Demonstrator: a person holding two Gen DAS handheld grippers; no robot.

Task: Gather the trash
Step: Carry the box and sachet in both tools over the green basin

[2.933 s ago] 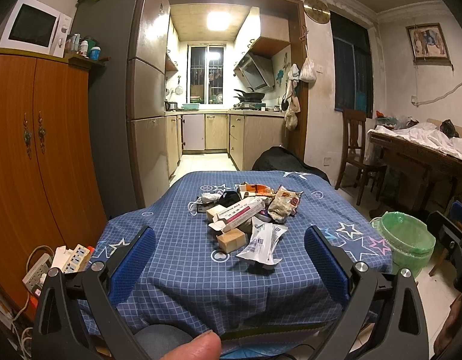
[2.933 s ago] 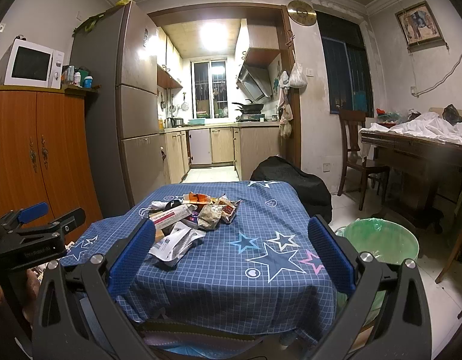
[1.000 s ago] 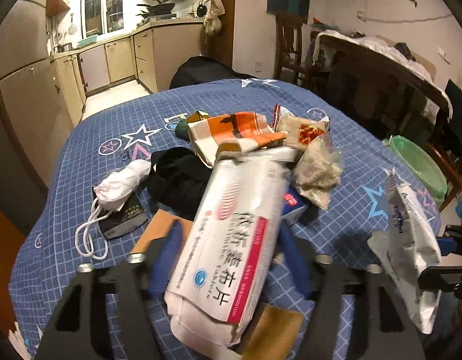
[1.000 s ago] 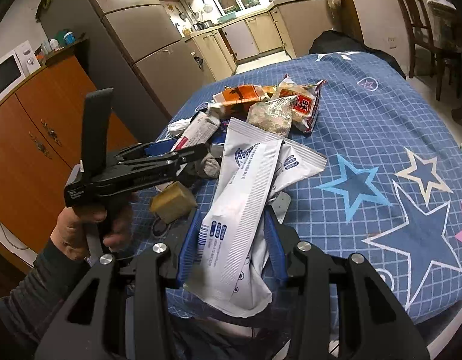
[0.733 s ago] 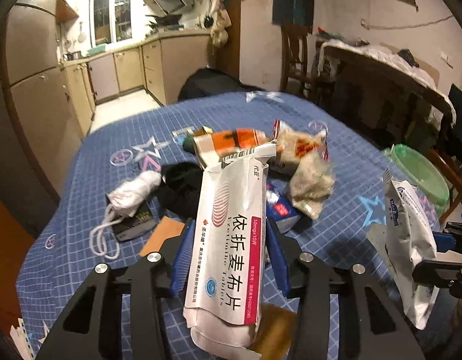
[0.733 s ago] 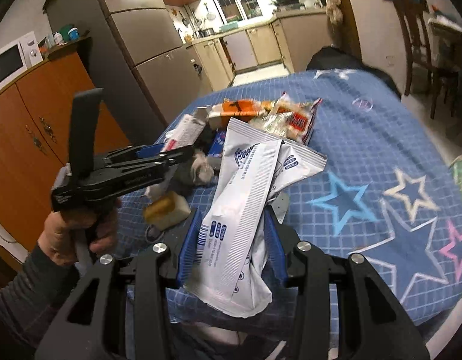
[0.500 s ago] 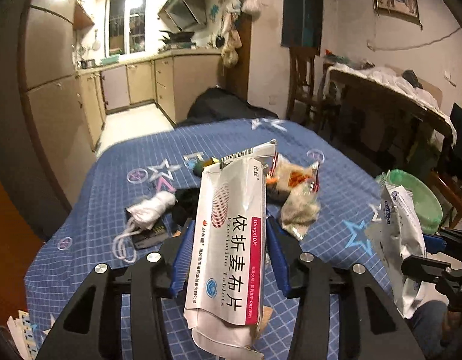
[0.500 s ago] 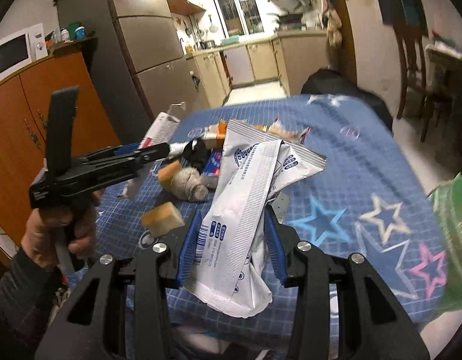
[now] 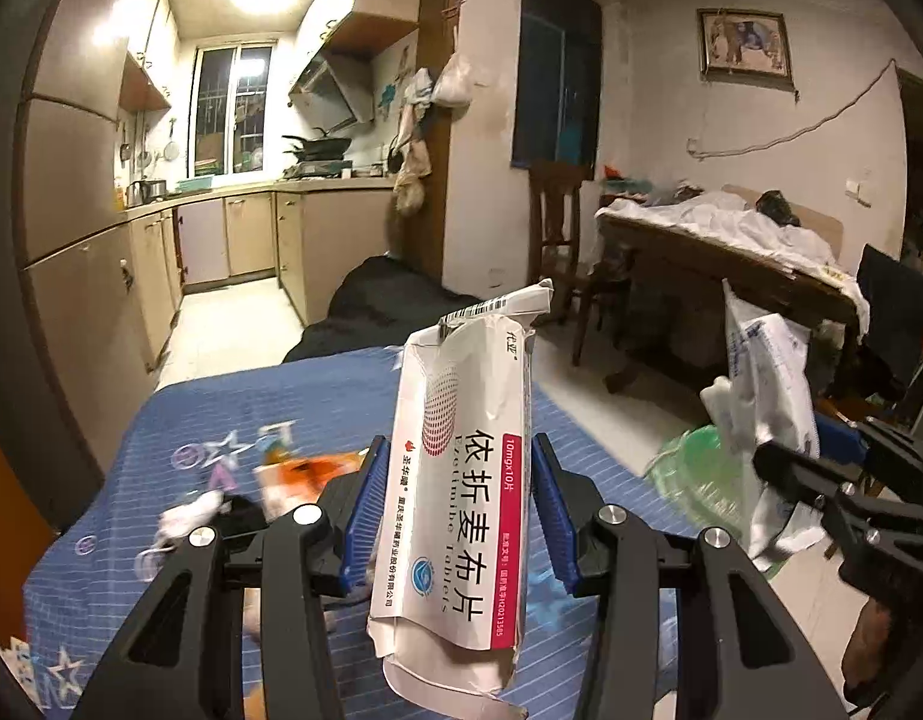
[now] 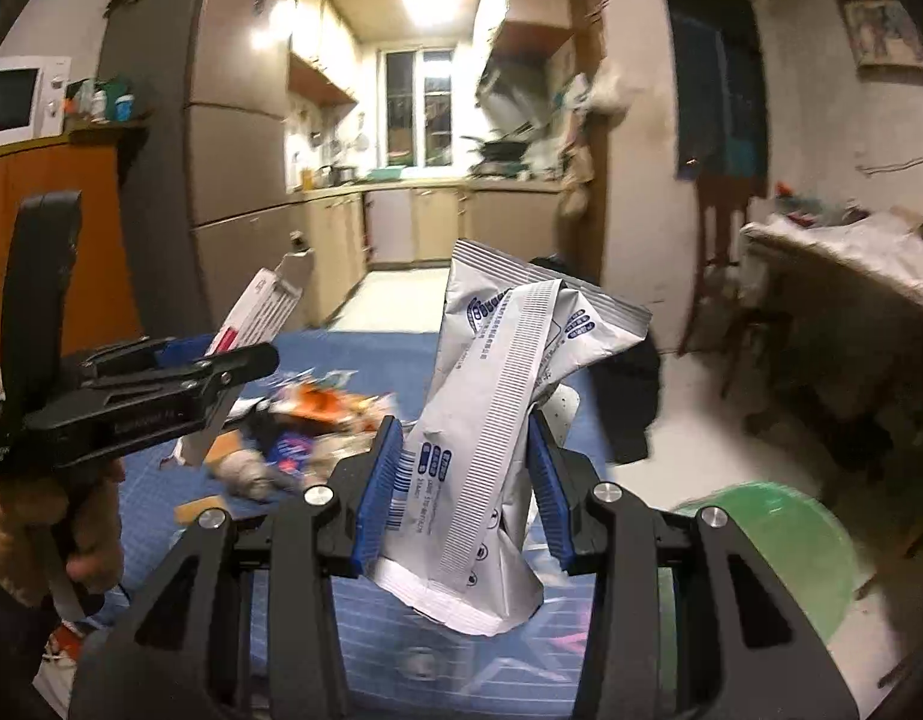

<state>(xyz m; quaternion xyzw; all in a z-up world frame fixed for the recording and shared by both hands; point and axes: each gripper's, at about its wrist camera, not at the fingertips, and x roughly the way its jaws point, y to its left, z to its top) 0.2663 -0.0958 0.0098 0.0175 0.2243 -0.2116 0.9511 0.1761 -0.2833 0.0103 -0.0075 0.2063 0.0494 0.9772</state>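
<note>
Left wrist: medicine box between tool pads

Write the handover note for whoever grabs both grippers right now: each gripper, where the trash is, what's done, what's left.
Left gripper: shut on the flattened white medicine box, held clear above the table.
Right gripper: shut on the silver-white foil pouch, also lifted.
Green-lined bin: on the floor to the right of the blue star tablecloth. Neither item is over it yet, as far as the views show.
Done: two pieces picked up.
Left: drop both in the bin, then clear the remaining pile on the cloth, which includes an orange wrapper and other wrappers and scraps too blurred to name.
</note>
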